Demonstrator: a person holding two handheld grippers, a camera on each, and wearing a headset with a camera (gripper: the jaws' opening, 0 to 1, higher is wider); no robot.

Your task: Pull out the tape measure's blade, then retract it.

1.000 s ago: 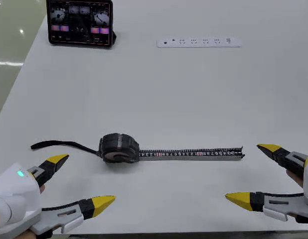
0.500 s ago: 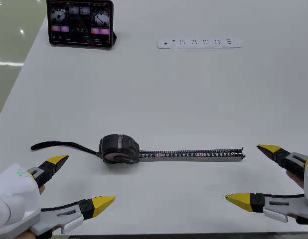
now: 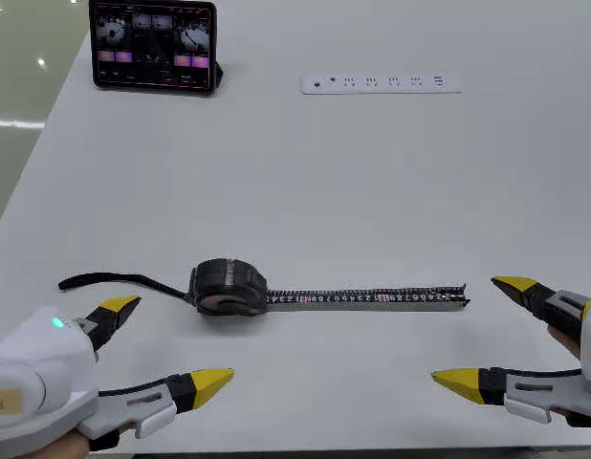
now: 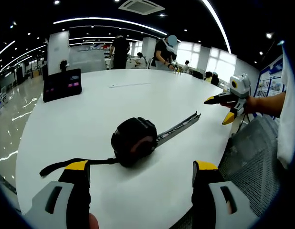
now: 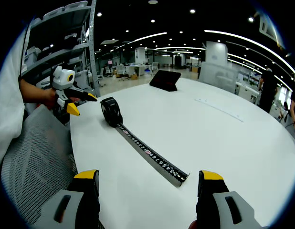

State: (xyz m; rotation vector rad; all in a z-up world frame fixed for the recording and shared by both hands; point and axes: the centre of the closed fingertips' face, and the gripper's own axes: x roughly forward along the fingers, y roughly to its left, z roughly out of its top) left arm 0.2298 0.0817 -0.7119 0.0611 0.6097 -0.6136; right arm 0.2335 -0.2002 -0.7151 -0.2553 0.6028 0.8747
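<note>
A white desk [image 3: 353, 182] is seen from above. A black tape measure [image 3: 227, 285] lies near its front edge. Its blade [image 3: 367, 296] is drawn out flat to the right, and a dark strap [image 3: 109, 280] trails off to the left. The left gripper [image 3: 181, 338] hovers near the case, on the person's side of it, jaws spread wide and holding nothing. The right gripper [image 3: 466, 330] hovers just beside the blade's tip, jaws likewise spread and empty. At the desk's far side stand a tablet [image 3: 154, 43] and a white power strip [image 3: 380, 83], well apart from the tape measure.

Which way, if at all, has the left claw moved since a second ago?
Yes, slightly: the left gripper has edged right, toward the tape measure case, which has stayed put.
</note>
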